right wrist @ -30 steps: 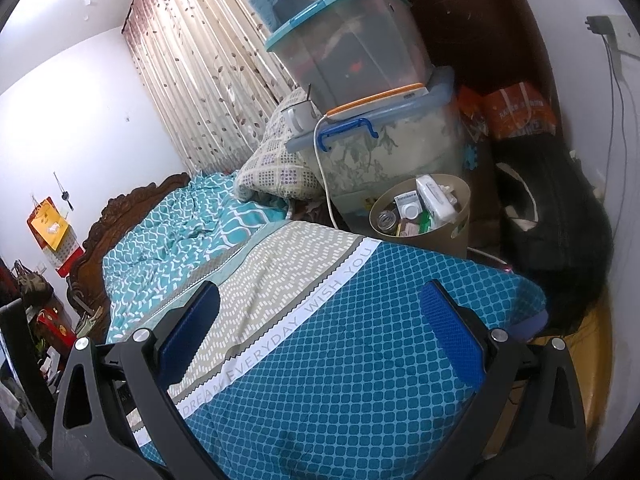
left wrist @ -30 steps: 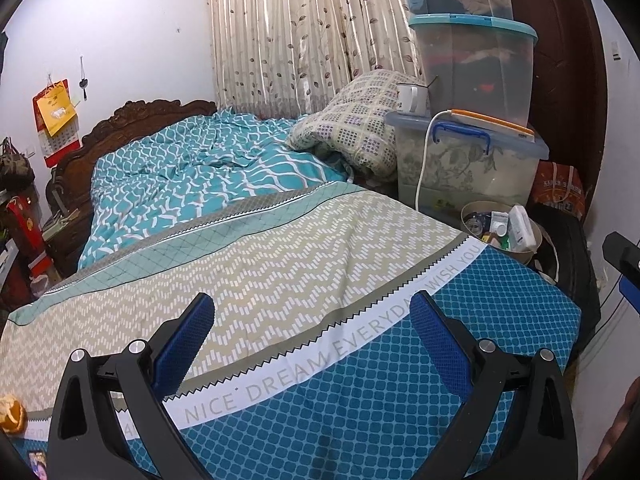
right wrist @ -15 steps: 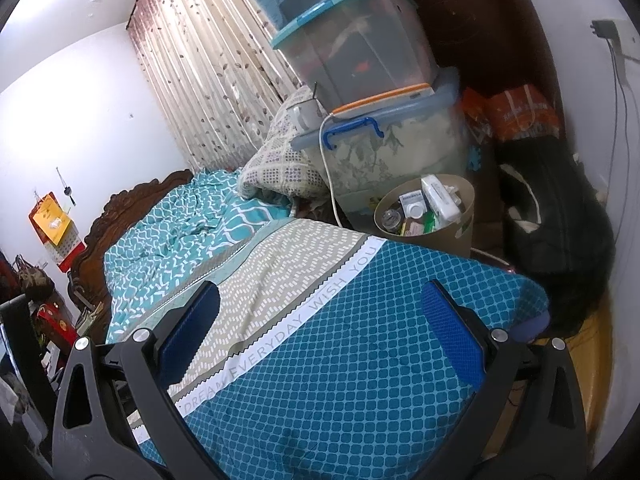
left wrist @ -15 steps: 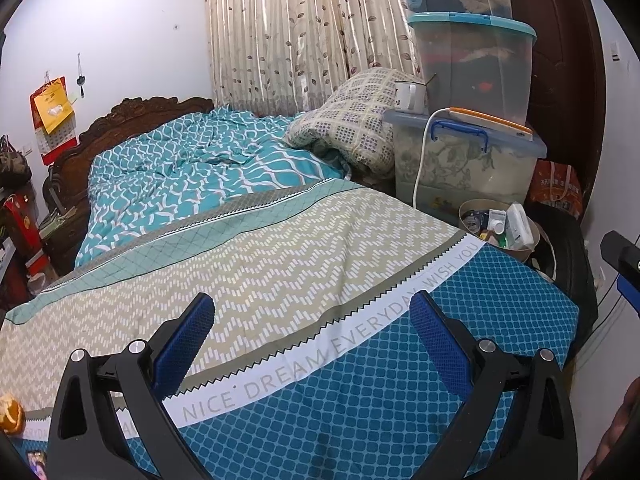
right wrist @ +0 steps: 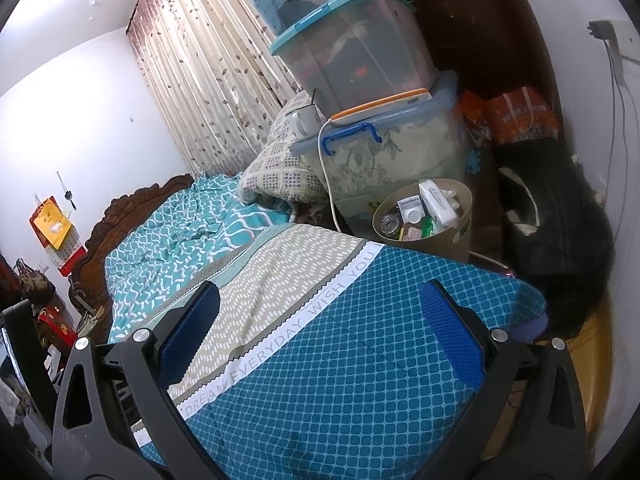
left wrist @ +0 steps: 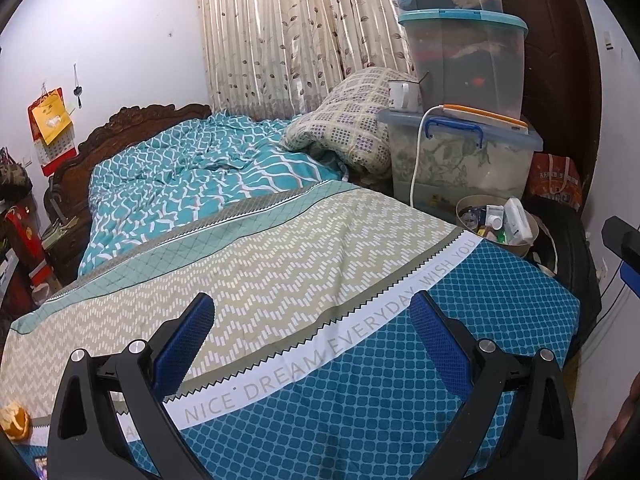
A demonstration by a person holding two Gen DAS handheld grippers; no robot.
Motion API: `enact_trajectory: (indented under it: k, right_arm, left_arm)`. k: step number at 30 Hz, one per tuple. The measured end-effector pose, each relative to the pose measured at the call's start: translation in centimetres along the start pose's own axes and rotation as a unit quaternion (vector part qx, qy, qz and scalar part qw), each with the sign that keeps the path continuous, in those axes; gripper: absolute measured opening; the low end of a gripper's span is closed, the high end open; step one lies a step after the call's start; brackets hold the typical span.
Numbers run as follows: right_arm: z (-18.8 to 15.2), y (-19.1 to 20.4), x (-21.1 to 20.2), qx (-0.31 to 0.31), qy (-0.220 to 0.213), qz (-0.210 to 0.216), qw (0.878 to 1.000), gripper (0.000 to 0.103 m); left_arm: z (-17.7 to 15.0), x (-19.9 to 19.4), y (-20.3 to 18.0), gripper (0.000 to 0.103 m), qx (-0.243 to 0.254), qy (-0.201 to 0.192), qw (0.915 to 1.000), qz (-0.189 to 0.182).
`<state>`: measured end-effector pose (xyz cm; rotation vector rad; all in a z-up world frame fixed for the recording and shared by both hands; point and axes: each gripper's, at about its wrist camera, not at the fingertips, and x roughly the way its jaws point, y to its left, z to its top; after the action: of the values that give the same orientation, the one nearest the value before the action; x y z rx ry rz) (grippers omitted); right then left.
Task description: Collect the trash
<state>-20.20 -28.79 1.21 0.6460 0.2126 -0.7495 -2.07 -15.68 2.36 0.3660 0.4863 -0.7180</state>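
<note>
Left claw (left wrist: 310,340) spread wide, empty, hovering over the bed (left wrist: 280,264). Right claw (right wrist: 320,330) also spread, nothing between the fingers, over the blue foot end of the bedspread. Only loose trash visible: an orange peel (left wrist: 14,424) on the bed at the far lower-left edge of the left view, well left of the left claw and behind its fingertips. Round lump, no clear long axis. Left claw is likely nearer. Bin (right wrist: 424,216), already full of packaging, stands off the bed's far right corner, ahead-right of the right claw, beside the storage boxes (right wrist: 384,152).
</note>
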Motion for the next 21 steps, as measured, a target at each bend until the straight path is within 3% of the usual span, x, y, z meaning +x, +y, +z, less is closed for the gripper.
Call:
enact_trajectory:
  k: [21]
  right_arm:
    - [-0.07, -0.19, 0.04, 0.004, 0.002, 0.000, 1.000, 0.099]
  left_arm:
    - [-0.04, -0.16, -0.43, 0.094, 0.004, 0.000, 1.0000, 0.000]
